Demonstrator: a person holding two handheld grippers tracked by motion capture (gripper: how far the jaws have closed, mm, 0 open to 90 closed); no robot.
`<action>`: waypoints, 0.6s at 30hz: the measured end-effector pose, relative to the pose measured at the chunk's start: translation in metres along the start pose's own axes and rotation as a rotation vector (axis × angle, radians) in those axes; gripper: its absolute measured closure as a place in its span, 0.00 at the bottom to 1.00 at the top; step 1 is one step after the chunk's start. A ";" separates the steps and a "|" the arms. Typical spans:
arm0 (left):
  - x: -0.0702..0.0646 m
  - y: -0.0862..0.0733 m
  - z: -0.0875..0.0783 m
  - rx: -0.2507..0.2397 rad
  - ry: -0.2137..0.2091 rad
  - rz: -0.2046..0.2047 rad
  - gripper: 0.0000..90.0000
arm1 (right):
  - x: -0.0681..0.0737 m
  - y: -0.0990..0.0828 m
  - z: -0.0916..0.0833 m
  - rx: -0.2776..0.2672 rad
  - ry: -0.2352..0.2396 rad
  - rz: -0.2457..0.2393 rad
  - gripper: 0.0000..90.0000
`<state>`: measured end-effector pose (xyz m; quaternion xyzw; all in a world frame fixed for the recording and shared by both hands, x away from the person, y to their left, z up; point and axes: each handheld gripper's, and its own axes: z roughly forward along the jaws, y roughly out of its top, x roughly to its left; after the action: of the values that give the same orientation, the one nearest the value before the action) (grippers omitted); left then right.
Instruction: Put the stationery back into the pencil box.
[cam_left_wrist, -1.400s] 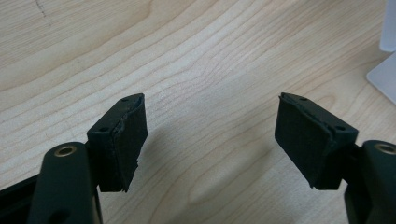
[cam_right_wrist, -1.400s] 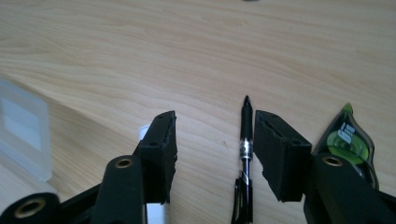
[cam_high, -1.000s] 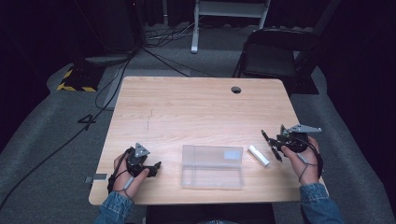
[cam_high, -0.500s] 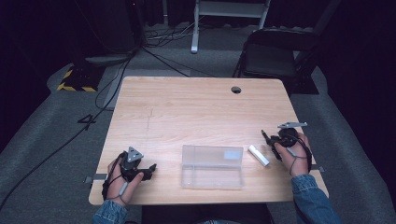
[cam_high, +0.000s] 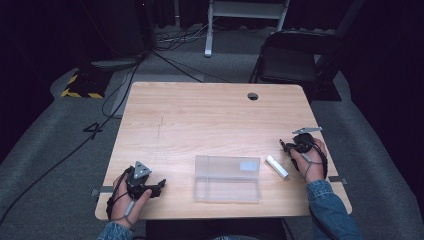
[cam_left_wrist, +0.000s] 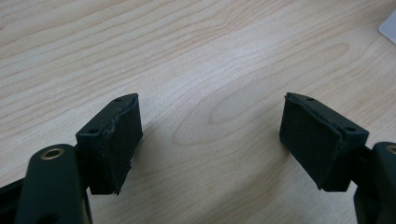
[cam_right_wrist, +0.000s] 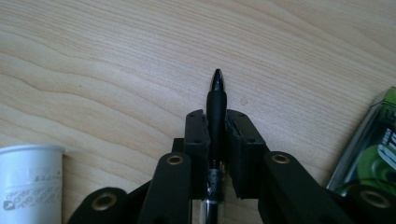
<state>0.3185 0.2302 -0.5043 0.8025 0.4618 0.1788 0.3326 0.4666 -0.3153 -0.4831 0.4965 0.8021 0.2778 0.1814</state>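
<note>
My right gripper (cam_high: 285, 145) lies low on the wooden table (cam_high: 200, 115) near its right edge. In the right gripper view its jaws (cam_right_wrist: 216, 115) have just been closing and are shut on a black pen (cam_right_wrist: 217, 89), whose tip sticks out ahead of the pads over the wood. A white tube (cam_high: 276, 166) lies just left of this gripper, and its end (cam_right_wrist: 30, 182) is at the lower left of that view. My left gripper (cam_high: 161, 184) rests at the table's near left corner, jaws (cam_left_wrist: 210, 126) wide open over bare wood.
A clear plastic box (cam_high: 227, 177) sits at the front middle between my hands. A green-labelled transparent item (cam_right_wrist: 378, 140) lies beside the right gripper. The tabletop has a cable hole (cam_high: 252, 96) at the back. A folding chair (cam_high: 295, 65) stands behind the table.
My right hand has shifted slightly left and lower toward the tabletop. The left hand has stayed nearly where it was.
</note>
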 end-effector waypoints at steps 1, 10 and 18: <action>0.000 -0.001 -0.001 -0.005 0.002 0.001 0.24 | 0.000 0.002 0.000 0.009 0.000 -0.003 0.89; 0.000 -0.002 -0.002 0.001 -0.004 0.001 0.24 | 0.000 0.003 -0.002 0.015 -0.009 0.005 0.89; 0.000 -0.002 -0.001 0.001 -0.004 0.005 0.22 | 0.001 0.008 -0.021 -0.033 0.001 0.003 0.90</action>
<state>0.3168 0.2317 -0.5045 0.8043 0.4591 0.1777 0.3327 0.4597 -0.3167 -0.4620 0.4947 0.7966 0.2916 0.1888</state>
